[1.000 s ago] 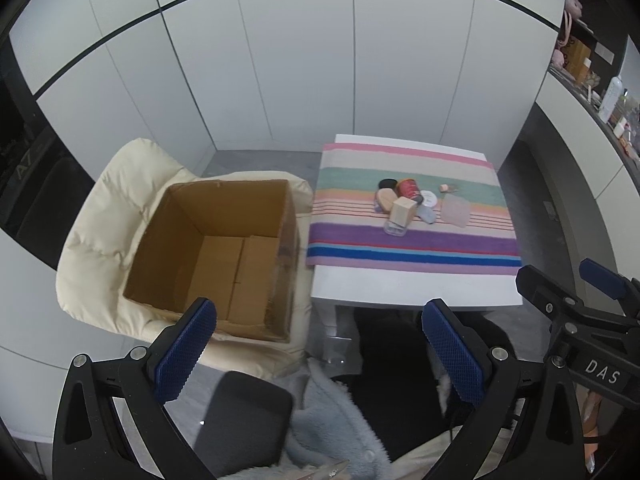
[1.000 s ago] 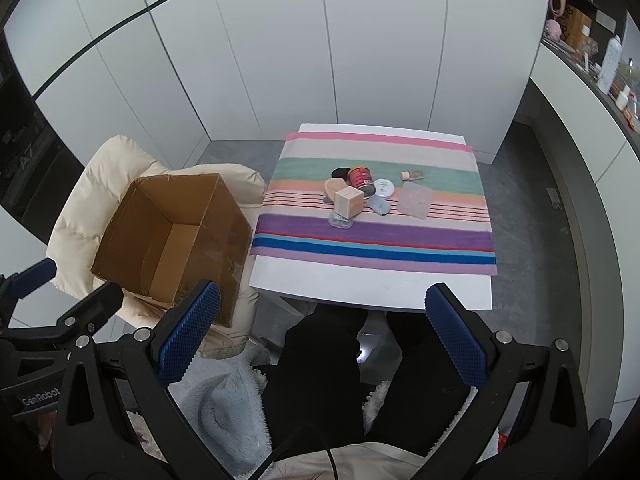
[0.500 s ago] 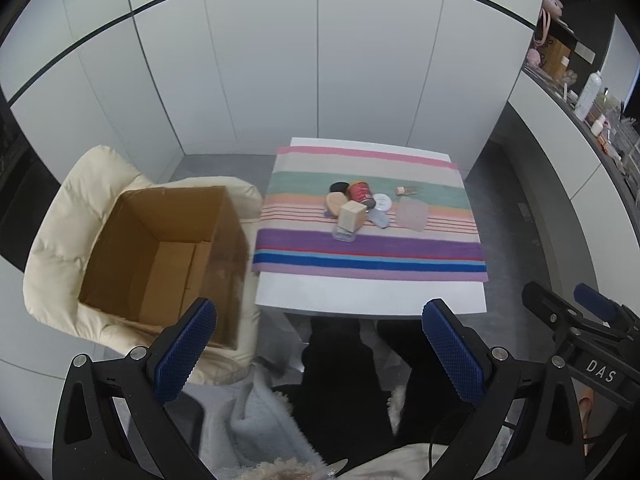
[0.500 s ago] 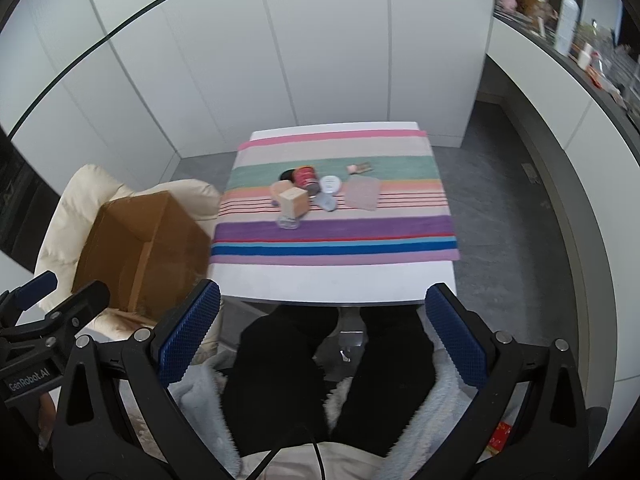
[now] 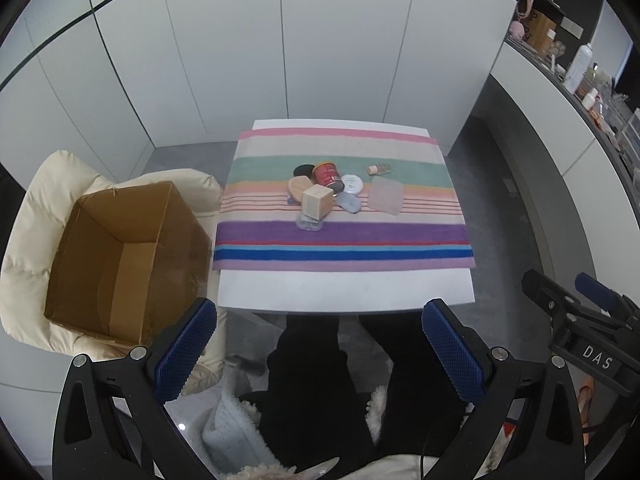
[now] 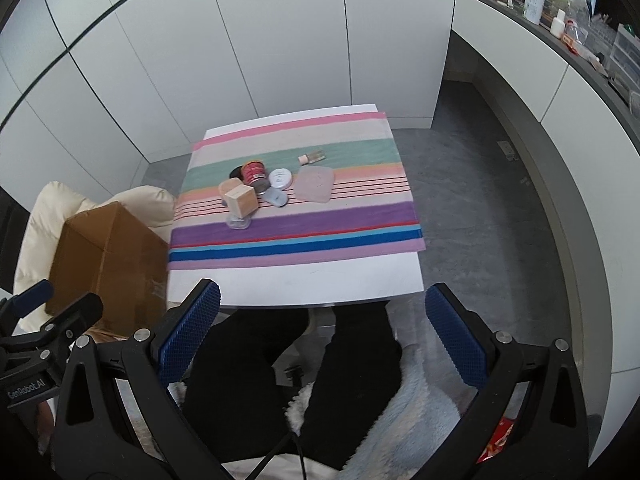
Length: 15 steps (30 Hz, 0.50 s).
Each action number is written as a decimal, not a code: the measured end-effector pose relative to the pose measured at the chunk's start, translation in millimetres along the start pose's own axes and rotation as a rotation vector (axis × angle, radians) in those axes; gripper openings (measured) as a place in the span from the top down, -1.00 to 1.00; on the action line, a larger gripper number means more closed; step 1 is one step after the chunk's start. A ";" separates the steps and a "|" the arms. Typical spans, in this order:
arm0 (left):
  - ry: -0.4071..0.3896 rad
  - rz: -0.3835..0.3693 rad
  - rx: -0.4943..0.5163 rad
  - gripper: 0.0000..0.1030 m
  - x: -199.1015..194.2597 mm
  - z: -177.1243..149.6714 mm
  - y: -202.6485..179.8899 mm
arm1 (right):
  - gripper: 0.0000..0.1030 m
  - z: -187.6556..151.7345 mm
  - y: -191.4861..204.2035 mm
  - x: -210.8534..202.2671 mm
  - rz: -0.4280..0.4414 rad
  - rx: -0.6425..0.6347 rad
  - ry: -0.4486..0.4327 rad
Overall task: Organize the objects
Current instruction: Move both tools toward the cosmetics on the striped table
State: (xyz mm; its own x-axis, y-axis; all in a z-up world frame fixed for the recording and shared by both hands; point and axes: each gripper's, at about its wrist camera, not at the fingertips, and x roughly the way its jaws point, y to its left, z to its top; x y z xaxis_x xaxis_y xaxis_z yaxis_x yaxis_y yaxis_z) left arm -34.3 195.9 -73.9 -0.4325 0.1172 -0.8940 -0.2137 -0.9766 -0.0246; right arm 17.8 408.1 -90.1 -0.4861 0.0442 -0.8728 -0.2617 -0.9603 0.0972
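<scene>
A cluster of small items lies mid-table on a striped cloth (image 5: 344, 236) (image 6: 296, 236): a red can (image 5: 326, 174) (image 6: 254, 170), a beige cube box (image 5: 318, 201) (image 6: 241, 200), a white round tin (image 5: 352, 183) (image 6: 281, 178), a pale pink flat pouch (image 5: 386, 198) (image 6: 315, 183) and a tiny bottle (image 5: 379, 168) (image 6: 312, 157). An open, empty cardboard box (image 5: 120, 256) (image 6: 108, 260) sits on a cream chair left of the table. My left gripper (image 5: 320, 344) and right gripper (image 6: 324, 332) both hang open, empty, well short of the table, above a person's dark-trousered legs.
The white table (image 5: 344, 288) stands against white cabinet doors. A long counter (image 6: 580, 60) with bottles and clutter curves along the right. Grey floor (image 6: 480, 200) lies between table and counter. The cream cushioned chair (image 5: 36, 208) holds the box.
Both cameras have swung to the right: the table and the cardboard box have slid left in each view. Both grippers stay open and empty.
</scene>
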 end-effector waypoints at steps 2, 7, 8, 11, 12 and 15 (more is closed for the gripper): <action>-0.003 0.012 -0.006 -1.00 8.9 3.6 1.1 | -1.00 2.6 0.5 9.0 -0.012 -0.002 0.006; -0.002 0.021 -0.009 -1.00 34.0 13.8 5.2 | -1.00 11.6 -0.4 37.5 -0.023 0.010 0.030; 0.000 0.026 -0.011 -1.00 40.1 16.6 6.3 | -1.00 14.4 -1.2 45.1 -0.027 0.015 0.029; -0.008 0.044 -0.021 -1.00 57.9 25.7 9.5 | -1.00 21.5 -1.7 62.5 -0.036 0.018 0.030; -0.013 0.047 -0.023 -1.00 64.8 29.4 10.1 | -1.00 24.3 -1.8 69.4 -0.041 0.015 0.030; -0.019 0.041 -0.025 -1.00 86.8 40.5 10.6 | -1.00 33.0 -1.1 88.0 -0.045 -0.013 0.017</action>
State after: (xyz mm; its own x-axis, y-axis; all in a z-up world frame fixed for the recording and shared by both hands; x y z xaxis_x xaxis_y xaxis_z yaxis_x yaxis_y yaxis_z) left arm -109.6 203.0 -133.6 -0.4569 0.0805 -0.8859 -0.1735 -0.9848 0.0000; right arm -52.2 422.2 -151.2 -0.4602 0.0830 -0.8839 -0.2721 -0.9609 0.0514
